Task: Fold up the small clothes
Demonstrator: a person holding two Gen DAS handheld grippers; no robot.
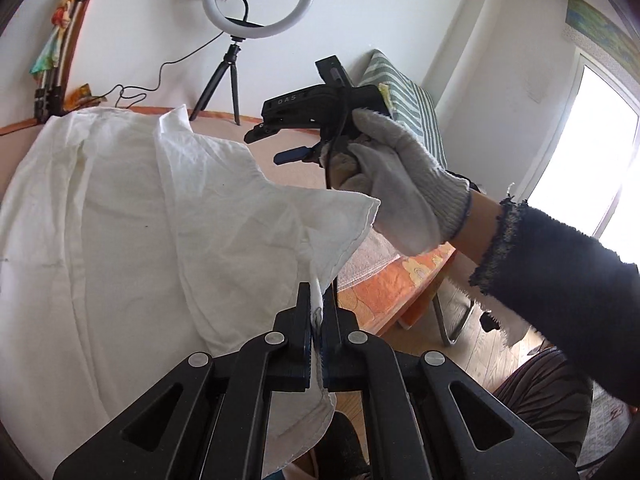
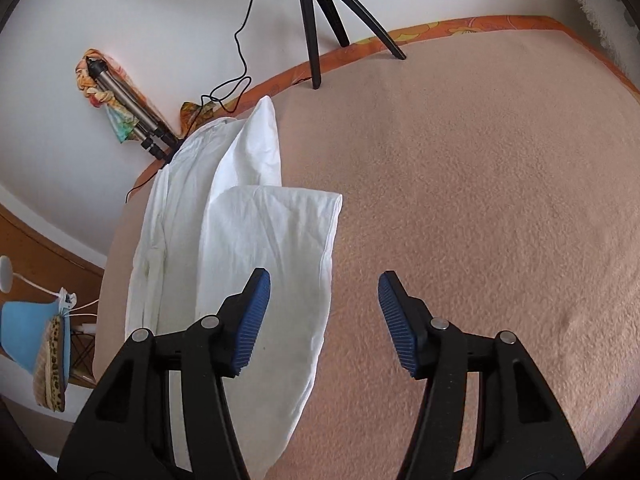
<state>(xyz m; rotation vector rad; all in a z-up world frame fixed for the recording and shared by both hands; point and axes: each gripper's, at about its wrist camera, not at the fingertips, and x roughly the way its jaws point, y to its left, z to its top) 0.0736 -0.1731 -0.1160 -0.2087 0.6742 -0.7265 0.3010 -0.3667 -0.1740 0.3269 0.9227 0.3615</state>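
Observation:
A white garment (image 1: 120, 208) lies partly folded on the pink blanket (image 2: 460, 200). It also shows in the right wrist view (image 2: 264, 248) at the left. My left gripper (image 1: 318, 300) is shut on an edge of the white garment and holds it lifted off the blanket. My right gripper (image 2: 324, 292) is open and empty, above the blanket at the garment's right edge. In the left wrist view the right gripper (image 1: 280, 140) is held by a gloved hand (image 1: 400, 184) beyond the lifted edge.
A ring light on a black tripod (image 1: 224, 88) stands at the far edge of the blanket; its legs also show in the right wrist view (image 2: 320, 20). A folded tripod (image 2: 132, 116) leans on the wall. A striped chair (image 1: 404, 96) is at the right.

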